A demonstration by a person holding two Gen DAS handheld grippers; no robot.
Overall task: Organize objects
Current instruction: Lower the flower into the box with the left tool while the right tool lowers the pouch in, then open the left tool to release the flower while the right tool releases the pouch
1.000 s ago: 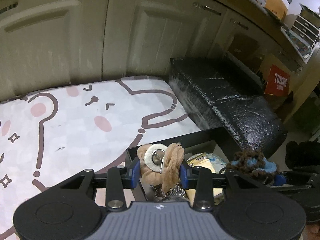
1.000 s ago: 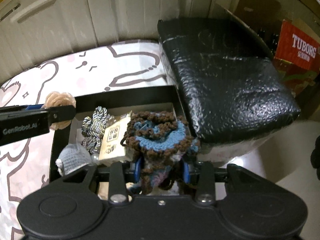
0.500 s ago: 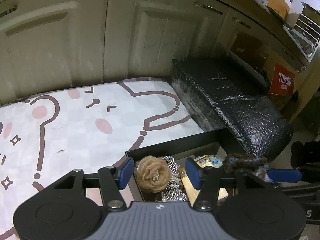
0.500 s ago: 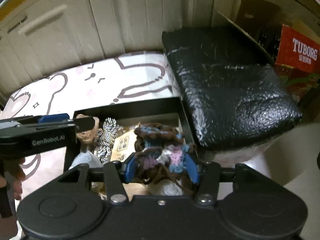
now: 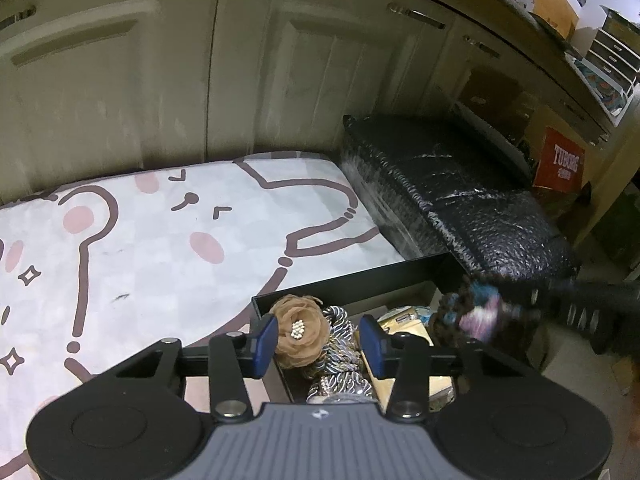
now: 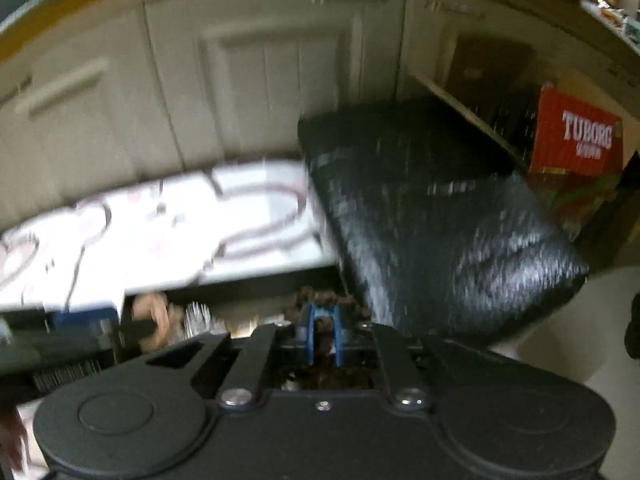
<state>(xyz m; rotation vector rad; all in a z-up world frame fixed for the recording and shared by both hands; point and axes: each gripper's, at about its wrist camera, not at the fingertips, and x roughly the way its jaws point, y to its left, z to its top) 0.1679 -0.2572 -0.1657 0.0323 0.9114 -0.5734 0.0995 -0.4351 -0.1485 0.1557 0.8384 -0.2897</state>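
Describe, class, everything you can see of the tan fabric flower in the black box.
The tan fabric flower is a soft rosette of layered, gauzy brown-beige petals with a cluster of small pearl-like beads at its centre. It lies face up in the near left corner of the black box, against a striped twisted cord. The open left gripper straddles it, and whether the left blue pad touches it cannot be told. It looks intact.
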